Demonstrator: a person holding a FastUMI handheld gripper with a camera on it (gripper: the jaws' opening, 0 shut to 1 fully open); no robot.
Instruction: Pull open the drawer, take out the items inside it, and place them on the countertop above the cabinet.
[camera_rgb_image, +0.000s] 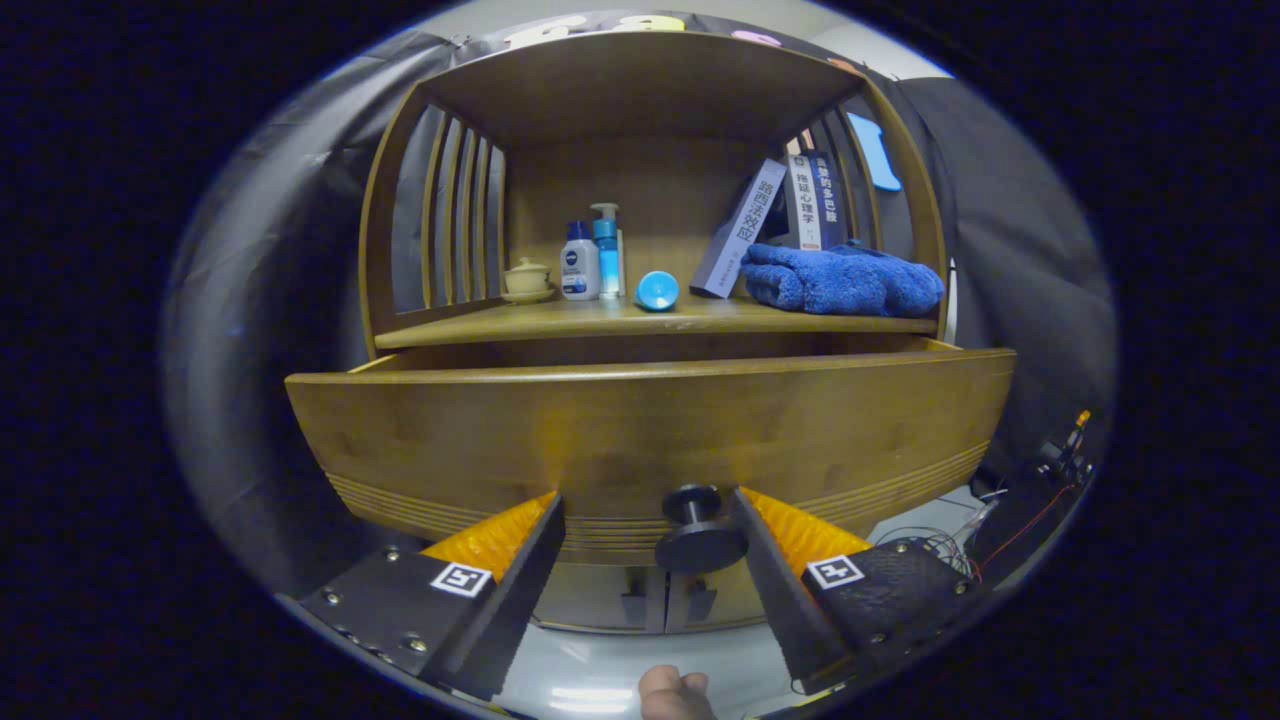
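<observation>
Hand-held gripper (648, 520) fingers spread apart — knob (698, 530) between them, drawer (650, 440) pulled out.

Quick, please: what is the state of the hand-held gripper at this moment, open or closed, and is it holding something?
Hand-held gripper: open, holding nothing; the drawer knob sits between its fingers, nearer one finger, not clamped.

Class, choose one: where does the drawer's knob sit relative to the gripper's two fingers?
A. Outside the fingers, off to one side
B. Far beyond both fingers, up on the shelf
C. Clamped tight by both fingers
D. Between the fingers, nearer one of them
D: the knob lies between the fingers of the open gripper, close by one and clear of the other.
</observation>
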